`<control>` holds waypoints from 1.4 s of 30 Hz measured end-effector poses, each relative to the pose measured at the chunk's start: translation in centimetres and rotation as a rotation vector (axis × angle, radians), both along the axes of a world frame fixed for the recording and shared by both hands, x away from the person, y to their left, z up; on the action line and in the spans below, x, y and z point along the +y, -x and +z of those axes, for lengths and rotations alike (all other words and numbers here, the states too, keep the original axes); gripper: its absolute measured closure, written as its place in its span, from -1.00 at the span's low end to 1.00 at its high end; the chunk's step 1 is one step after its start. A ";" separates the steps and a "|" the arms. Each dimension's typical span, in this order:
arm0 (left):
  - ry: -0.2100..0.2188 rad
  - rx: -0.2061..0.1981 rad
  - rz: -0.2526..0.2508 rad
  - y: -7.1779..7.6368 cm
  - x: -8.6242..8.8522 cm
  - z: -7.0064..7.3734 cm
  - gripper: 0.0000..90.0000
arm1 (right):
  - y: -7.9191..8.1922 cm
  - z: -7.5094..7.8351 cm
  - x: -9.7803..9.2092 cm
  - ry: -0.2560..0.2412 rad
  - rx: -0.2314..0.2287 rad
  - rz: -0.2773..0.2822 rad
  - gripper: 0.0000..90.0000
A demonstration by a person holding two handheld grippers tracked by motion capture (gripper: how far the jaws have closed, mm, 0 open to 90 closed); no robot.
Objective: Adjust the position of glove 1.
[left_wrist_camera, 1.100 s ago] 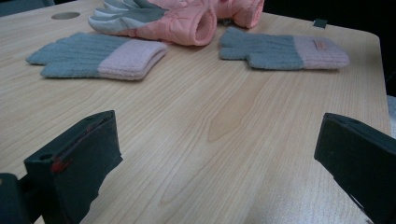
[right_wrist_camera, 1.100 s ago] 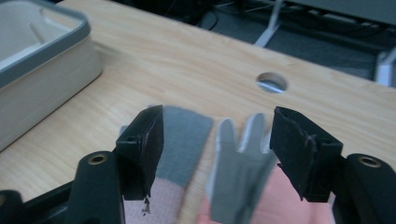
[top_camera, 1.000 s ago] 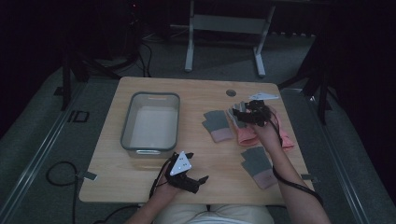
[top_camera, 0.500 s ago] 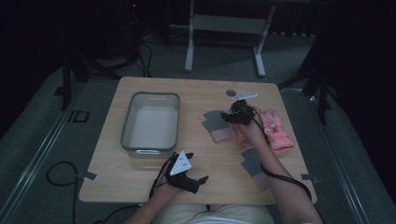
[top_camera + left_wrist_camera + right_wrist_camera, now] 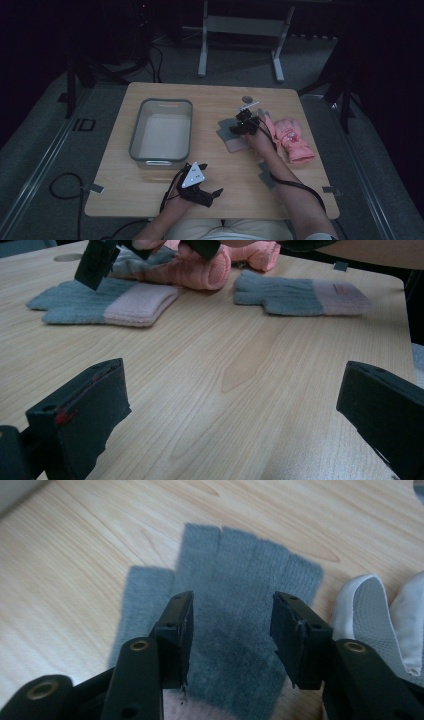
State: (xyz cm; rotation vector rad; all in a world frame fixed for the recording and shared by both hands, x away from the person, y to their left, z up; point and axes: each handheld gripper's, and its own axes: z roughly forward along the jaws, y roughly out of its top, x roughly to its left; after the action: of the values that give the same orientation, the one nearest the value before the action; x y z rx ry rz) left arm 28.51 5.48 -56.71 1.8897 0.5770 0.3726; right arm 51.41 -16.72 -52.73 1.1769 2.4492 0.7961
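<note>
- High view: a dim room with a grey carpeted floor, where a metal stand on two legs sits beyond the far edge of the table and dark cables trail across the floor at lower left.
- A light wooden table with rounded corners sits mid-room; its grain runs plain and bare in front of the person, and a small round hole shows near its far edge.
- A clear rectangular tub stands on the left half of the table, well apart from the gloves.
- A pink padded glove lies right of centre, with a second one beside it under the right forearm.
- A grey knit glove with a pink cuff lies flat near the table's centre, fingers spread away from the right gripper's camera; a matching grey glove lies closer to the person's side.
- A white mesh-palmed glove lies just beside the grey one, seen in the right gripper view.
- The right gripper hovers over the grey glove, its jaws apart, one on each side of the palm, clamping nothing.
- The left gripper rests near the table's front edge, jaws spread wide over bare wood.
</note>
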 end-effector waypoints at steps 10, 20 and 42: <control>0.023 0.017 0.001 -0.2 0.2 0.0 -1.00 | -1.0 -0.9 0.8 0.052 0.057 0.006 0.31; 0.018 0.009 -0.001 -0.1 0.2 0.0 -1.00 | -0.6 0.1 1.5 -0.002 0.108 -0.084 0.80; 0.007 -0.005 0.006 0.0 0.1 0.0 -1.00 | 14.3 7.0 0.0 -0.268 -0.038 -0.213 0.80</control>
State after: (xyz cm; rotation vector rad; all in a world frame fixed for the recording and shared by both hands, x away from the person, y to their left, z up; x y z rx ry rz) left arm 28.53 5.62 -56.70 1.8801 0.5805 0.3782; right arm 37.08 -16.76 -45.76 1.4731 2.1877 1.0925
